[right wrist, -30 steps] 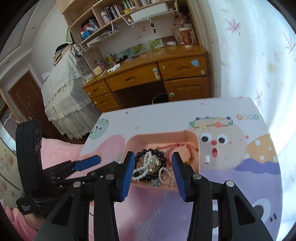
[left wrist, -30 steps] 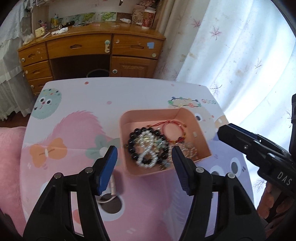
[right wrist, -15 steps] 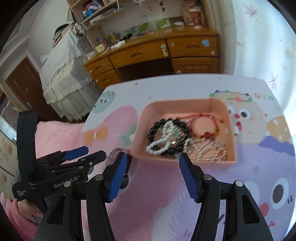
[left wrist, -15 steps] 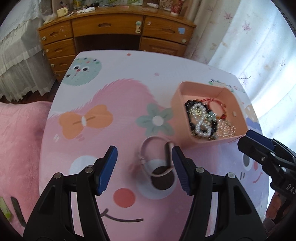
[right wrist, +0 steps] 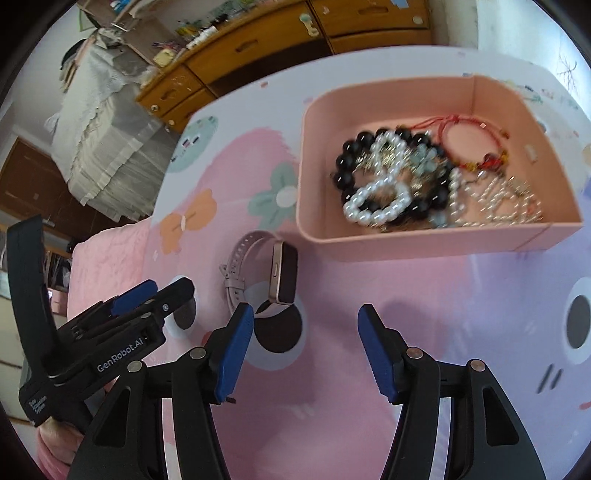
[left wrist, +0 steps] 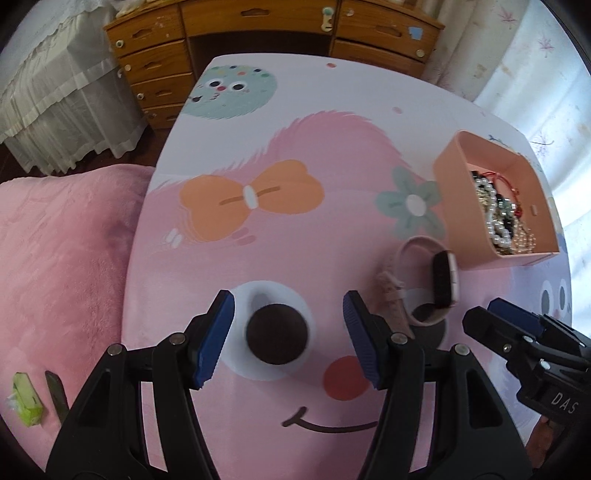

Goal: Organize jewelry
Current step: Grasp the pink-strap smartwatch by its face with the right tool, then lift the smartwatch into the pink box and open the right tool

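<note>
A pink tray on the cartoon-print table holds pearl, black-bead and red-string bracelets; it also shows in the left wrist view. A pink smartwatch with a looped strap lies on the table just left of the tray, and shows in the left wrist view. My left gripper is open and empty, left of the watch. My right gripper is open and empty, just in front of the watch.
A pink blanket lies beside the table's left edge, with a green packet on it. A wooden desk with drawers stands beyond the far edge. White curtains hang at the right.
Both grippers have drawn back and moved left from above the tray. The watch now lies nearer the right gripper's fingers. The left gripper has swung left of the watch.
</note>
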Motion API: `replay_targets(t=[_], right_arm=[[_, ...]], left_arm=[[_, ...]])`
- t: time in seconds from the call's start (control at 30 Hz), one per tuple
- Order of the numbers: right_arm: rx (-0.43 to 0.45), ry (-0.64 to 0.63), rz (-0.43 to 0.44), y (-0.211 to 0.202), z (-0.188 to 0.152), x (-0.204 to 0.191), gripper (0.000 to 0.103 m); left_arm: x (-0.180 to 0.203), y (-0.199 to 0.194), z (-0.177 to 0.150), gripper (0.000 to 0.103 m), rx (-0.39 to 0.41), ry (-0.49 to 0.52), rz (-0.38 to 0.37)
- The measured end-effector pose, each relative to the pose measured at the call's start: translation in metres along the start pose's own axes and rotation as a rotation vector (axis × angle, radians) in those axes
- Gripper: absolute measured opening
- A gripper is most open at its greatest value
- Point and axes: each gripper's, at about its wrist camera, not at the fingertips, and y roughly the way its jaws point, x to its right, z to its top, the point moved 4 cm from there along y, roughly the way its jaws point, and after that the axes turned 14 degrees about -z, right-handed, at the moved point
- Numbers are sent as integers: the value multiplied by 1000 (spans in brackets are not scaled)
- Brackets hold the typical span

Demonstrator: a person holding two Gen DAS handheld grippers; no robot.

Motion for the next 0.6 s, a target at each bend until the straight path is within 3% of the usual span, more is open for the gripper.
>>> replay_targets(t=[0.27,0.43,0.6], right_arm=[[16,-48,-78,25,10,-40,53],[26,-97,-109,31,17,-56,25],[37,-111,-103,31,20,-64,12]], left_arm=[[-23,6,-2,58,-22,-13,56],[-34,4,-2,58,-7,-40,68],[-40,1,-2,58,1,-57,72]])
